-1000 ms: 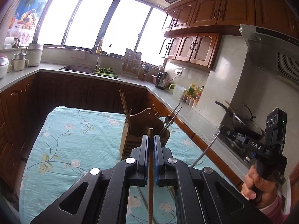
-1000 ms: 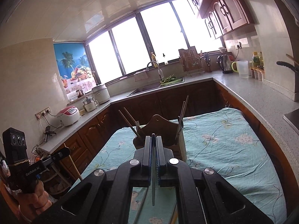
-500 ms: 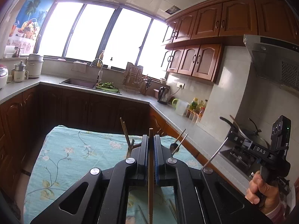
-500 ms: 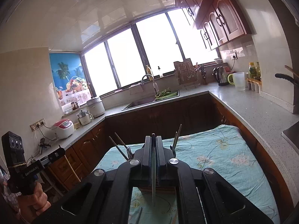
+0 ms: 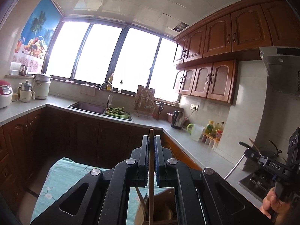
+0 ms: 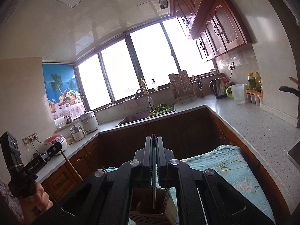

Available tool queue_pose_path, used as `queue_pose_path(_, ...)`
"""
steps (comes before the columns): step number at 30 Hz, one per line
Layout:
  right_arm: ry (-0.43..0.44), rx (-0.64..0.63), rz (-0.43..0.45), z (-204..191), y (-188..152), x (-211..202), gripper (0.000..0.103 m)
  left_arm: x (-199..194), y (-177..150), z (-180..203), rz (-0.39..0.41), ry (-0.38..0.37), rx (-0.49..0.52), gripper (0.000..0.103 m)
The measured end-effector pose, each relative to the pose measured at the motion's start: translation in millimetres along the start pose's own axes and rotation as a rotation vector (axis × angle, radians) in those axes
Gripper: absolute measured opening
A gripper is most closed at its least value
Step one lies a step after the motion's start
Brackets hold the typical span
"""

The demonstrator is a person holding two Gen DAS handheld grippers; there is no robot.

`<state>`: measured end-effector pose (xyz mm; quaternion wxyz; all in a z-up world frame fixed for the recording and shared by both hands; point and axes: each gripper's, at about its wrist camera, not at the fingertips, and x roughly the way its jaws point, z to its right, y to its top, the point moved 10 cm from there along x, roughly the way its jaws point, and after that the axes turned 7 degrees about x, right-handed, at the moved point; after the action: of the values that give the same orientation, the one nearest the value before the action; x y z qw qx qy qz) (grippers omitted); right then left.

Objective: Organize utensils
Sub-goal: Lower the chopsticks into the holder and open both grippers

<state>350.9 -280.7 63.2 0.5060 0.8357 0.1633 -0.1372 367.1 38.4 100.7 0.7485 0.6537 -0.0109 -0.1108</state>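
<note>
Between the blue pads of the left gripper (image 5: 151, 146) a wooden chopstick (image 5: 151, 178) is clamped, the jaws closed hard on it; its tip stands above the pads at twelve o'clock and its shaft runs down toward six o'clock. Between the jaws of the right gripper (image 6: 154, 146) a thin metal utensil (image 6: 154, 178) is pinched in the same way, the jaws closed on its flat shaft; which kind of utensil it is cannot be told from the right wrist view.

Directly below each gripper, at six o'clock, the wooden utensil holder (image 6: 150, 206) is seen on the floral tablecloth (image 6: 221, 161), and both held pieces hang over its open top. A few utensils are already stood in it: a fork (image 5: 144, 199) and a dark stick are made out in the left view, a thin handle (image 6: 166, 196) in the right.

The task is judged partly done: some pieces are housed, two are carried above the holder and not yet let go. Whether more utensils lie on the cloth is hidden by the gripper bodies. At four o'clock in the left view the person's hand (image 5: 273, 205) is seen on the other handle.
</note>
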Motion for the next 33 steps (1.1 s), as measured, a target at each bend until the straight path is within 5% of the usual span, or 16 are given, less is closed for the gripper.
queue_pose_path(9, -0.016, 0.008, -0.052, 16.1, -27.9, 36.6, 0.004, 49.2, -46.2, 1.2, 0.019, 0.055, -0.085, 0.003)
queue_pose_path(20, -0.051, 0.026, -0.189, 36.1, -90.0, 65.2, 0.004, 83.9, -113.4, 6.3, -0.098, 0.031, -0.128, 0.003)
queue_pose_path(33, -0.066, 0.030, -0.210, 39.9, -93.3, 68.4, 0.004, 78.1, -100.4, -14.3, -0.140, 0.023, -0.091, 0.005)
